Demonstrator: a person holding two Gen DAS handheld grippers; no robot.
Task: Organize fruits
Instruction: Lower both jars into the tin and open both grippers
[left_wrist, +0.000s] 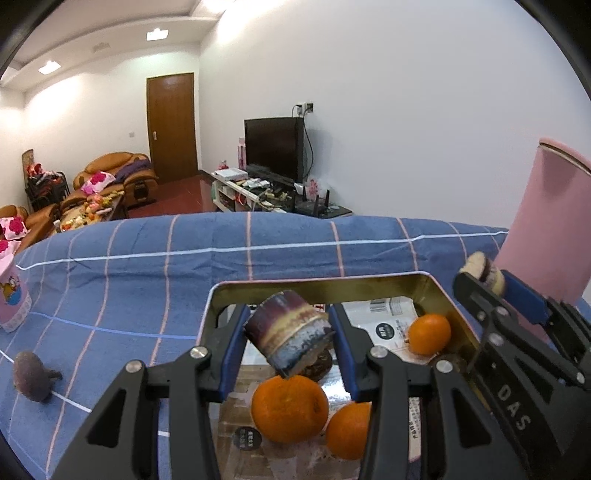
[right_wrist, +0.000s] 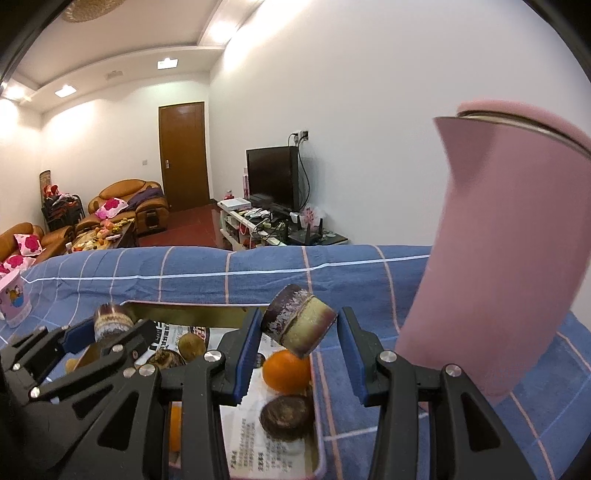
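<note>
A short purple sugarcane piece (left_wrist: 290, 334) sits tilted between the blue pads of my left gripper (left_wrist: 288, 325), which is shut on it above an open gold-lined tin box (left_wrist: 321, 282). Below it in the box lie oranges (left_wrist: 290, 408) and a dark round fruit (left_wrist: 317, 365). My right gripper (right_wrist: 301, 325) is shut on a second sugarcane piece (right_wrist: 299, 319) over the box's right side, above an orange (right_wrist: 287, 371) and a dark fruit (right_wrist: 287, 417). Each gripper also shows in the other's view, the right gripper (left_wrist: 484, 275) and the left gripper (right_wrist: 110, 325), with its piece.
The box (right_wrist: 192, 310) rests on a blue checked cloth (left_wrist: 147, 266). A tall pink container (right_wrist: 509, 258) stands close on the right. A dark purple fruit (left_wrist: 31, 374) lies on the cloth at left, near a pink cartoon cup (left_wrist: 13, 295). Printed paper lines the box.
</note>
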